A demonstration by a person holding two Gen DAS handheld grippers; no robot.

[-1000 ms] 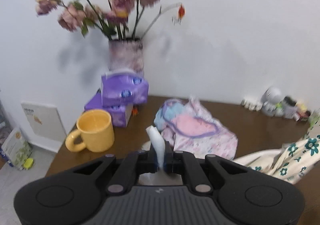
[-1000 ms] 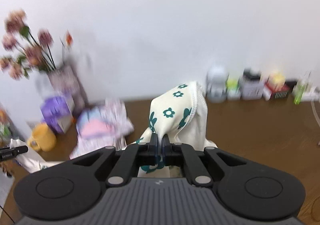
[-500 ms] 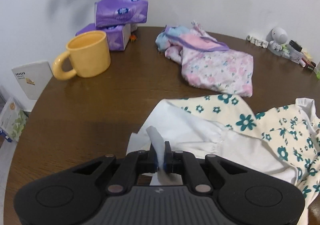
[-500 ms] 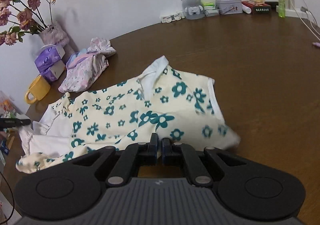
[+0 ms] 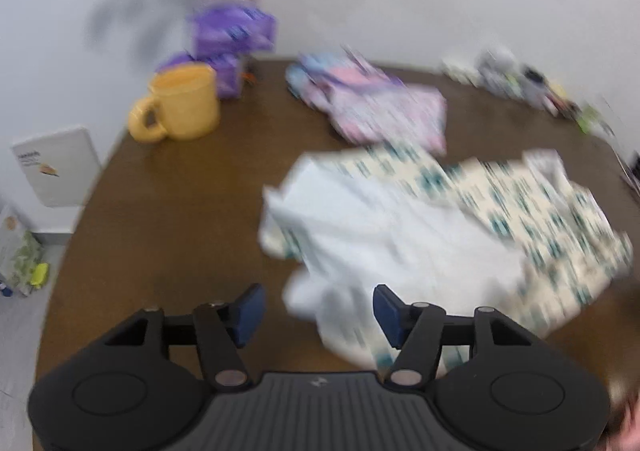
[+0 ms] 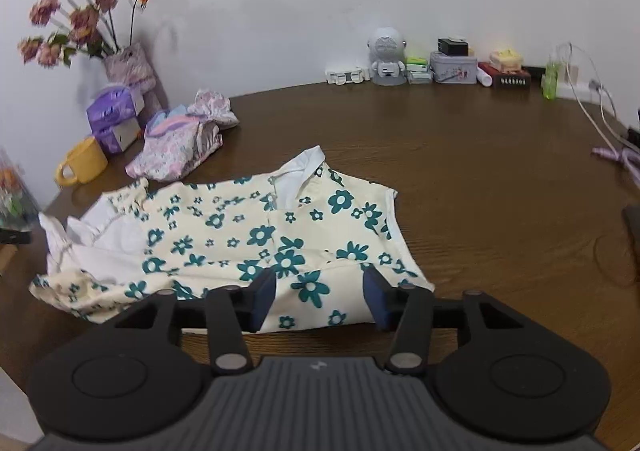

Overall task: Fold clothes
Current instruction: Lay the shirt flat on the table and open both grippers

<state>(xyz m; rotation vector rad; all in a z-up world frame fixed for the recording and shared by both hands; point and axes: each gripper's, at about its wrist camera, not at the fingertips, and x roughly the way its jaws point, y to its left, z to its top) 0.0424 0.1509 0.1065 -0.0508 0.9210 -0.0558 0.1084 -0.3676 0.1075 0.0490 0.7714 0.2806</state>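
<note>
Two tools, left tool [image 5: 316,309] and right tool [image 6: 319,297], have just been opening, gripping nothing; cream teal-flowered cotton dress [image 6: 256,235] lies spread (unfolded) on brown wooden counter [image 6: 480,179]; folding remains.

Cream dress [image 6: 256,239] with teal flowers; yellow mug [image 6: 82,166]; brown table [image 6: 480,179].

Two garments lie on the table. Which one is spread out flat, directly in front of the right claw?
The cream garment with teal flowers and a white collar. The pink and purple one lies bunched, farther back near the yellow mug.
</note>
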